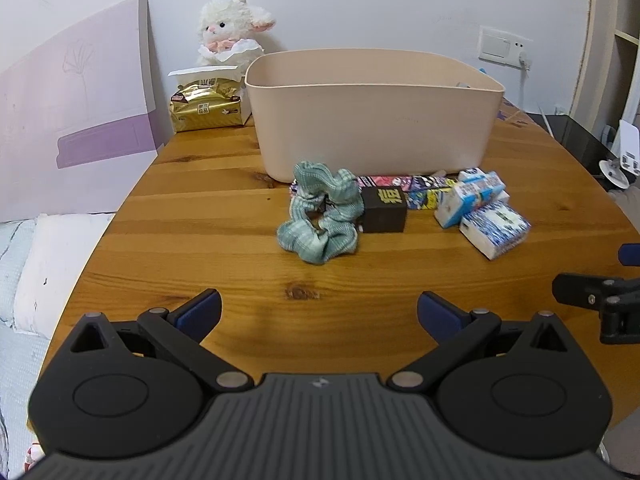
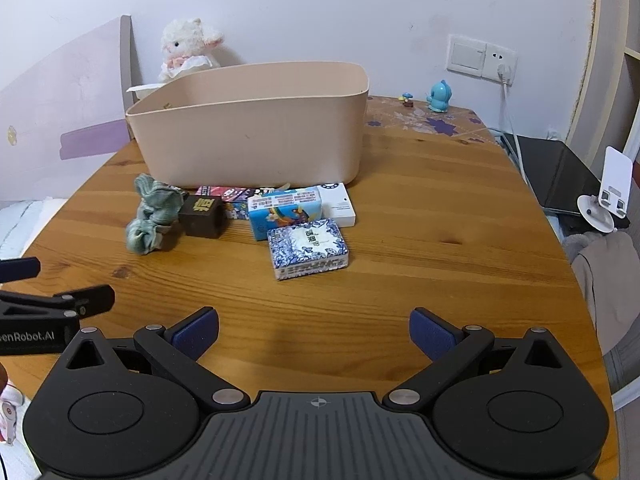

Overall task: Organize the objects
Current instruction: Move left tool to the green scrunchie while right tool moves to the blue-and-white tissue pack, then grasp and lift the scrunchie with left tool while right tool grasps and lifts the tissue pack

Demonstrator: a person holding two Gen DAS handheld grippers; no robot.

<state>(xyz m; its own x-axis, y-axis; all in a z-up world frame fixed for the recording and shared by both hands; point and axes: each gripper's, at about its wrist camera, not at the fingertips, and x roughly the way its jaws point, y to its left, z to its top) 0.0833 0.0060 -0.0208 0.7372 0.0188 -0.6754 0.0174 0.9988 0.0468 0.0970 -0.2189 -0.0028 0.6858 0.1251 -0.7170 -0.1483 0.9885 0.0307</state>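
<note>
Left gripper (image 1: 319, 312) and right gripper (image 2: 314, 330) jaws spread, holding nothing, above tabletop (image 1: 224, 216), green scrunchie (image 1: 320, 216) beside beige bin (image 1: 372, 116)

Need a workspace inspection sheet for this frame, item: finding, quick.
Surface: wooden table, patterned mat at its far right.
Job's things: beige bin; in front of it green scrunchie, dark cube, flat colourful packs, blue tissue pack, blue-white tissue pack.
Clutter: gold tissue pack, plush lamb, blue figurine.
Tongs: left tongs and right tongs both open, holding nothing.
Cables: white cord plugged into the wall socket.
Surroundings: bed left, phone stand right.
</note>
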